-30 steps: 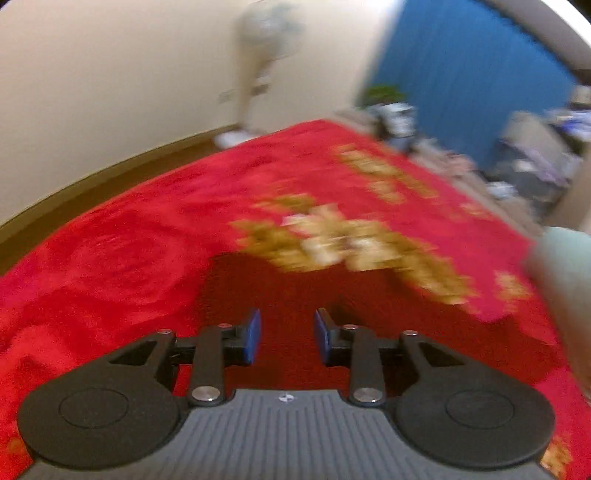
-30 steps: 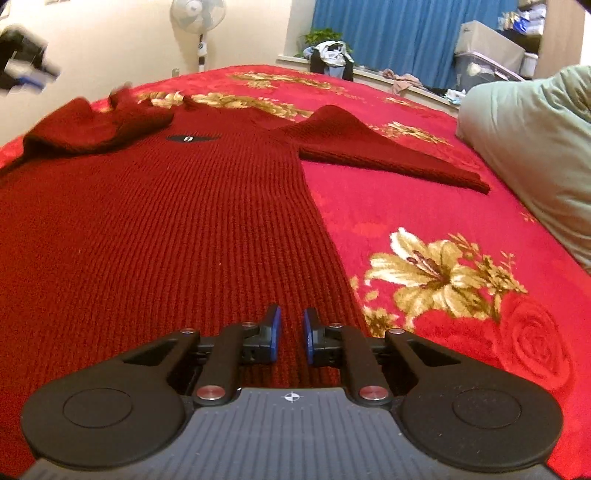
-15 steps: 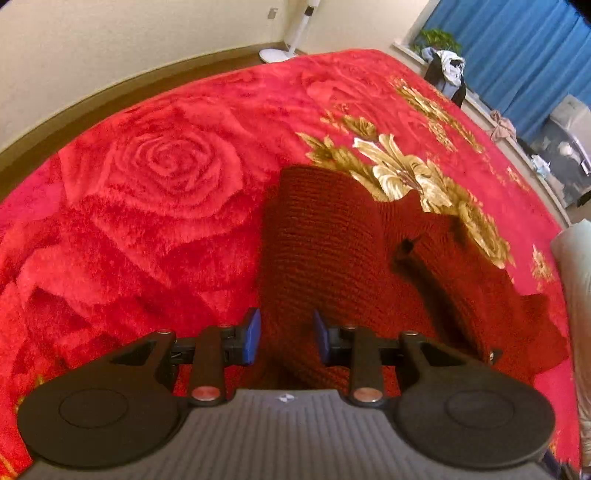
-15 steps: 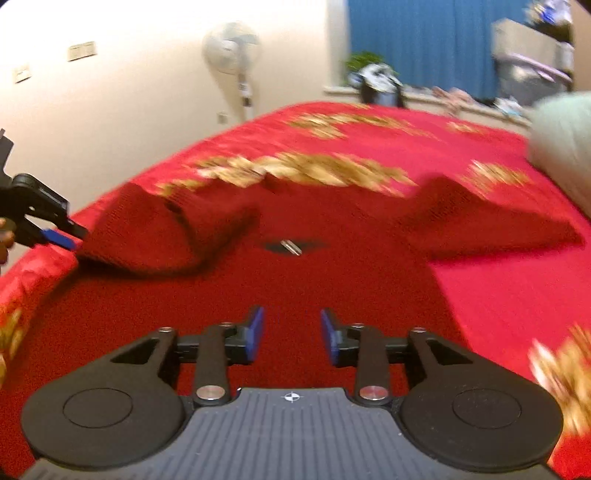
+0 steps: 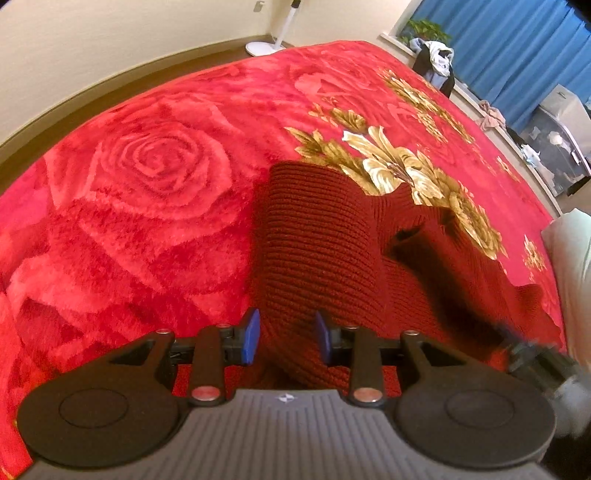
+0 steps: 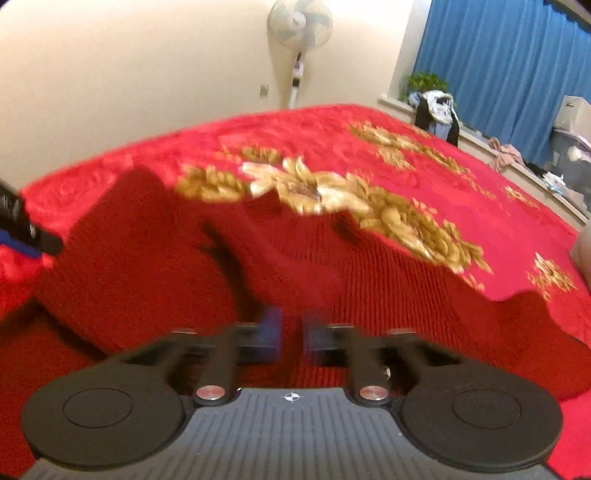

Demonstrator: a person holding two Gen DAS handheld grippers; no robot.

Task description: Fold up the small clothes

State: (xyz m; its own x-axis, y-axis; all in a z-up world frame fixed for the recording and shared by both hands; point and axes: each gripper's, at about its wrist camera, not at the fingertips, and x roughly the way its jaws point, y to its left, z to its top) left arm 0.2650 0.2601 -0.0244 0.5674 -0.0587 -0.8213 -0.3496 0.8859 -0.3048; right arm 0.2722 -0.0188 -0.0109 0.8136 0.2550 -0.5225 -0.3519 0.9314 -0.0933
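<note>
The left gripper [image 5: 286, 341] has its jaws apart, a fold of the sweater [image 5: 317, 251] between them. The right gripper [image 6: 291, 334], blurred, has jaws slightly apart over the knit. The sweater lies rumpled on the bed [image 5: 147, 192]; a fan [image 6: 299, 26] stands beyond.

Both claws low and level, fingers pointing forward

The left claw [image 5: 286, 341] has its blue pads [image 5: 252, 335] set apart with knit fabric between them; the right claw [image 6: 291, 334] is motion-blurred, its pads seemingly parted by a narrower gap.
</note>
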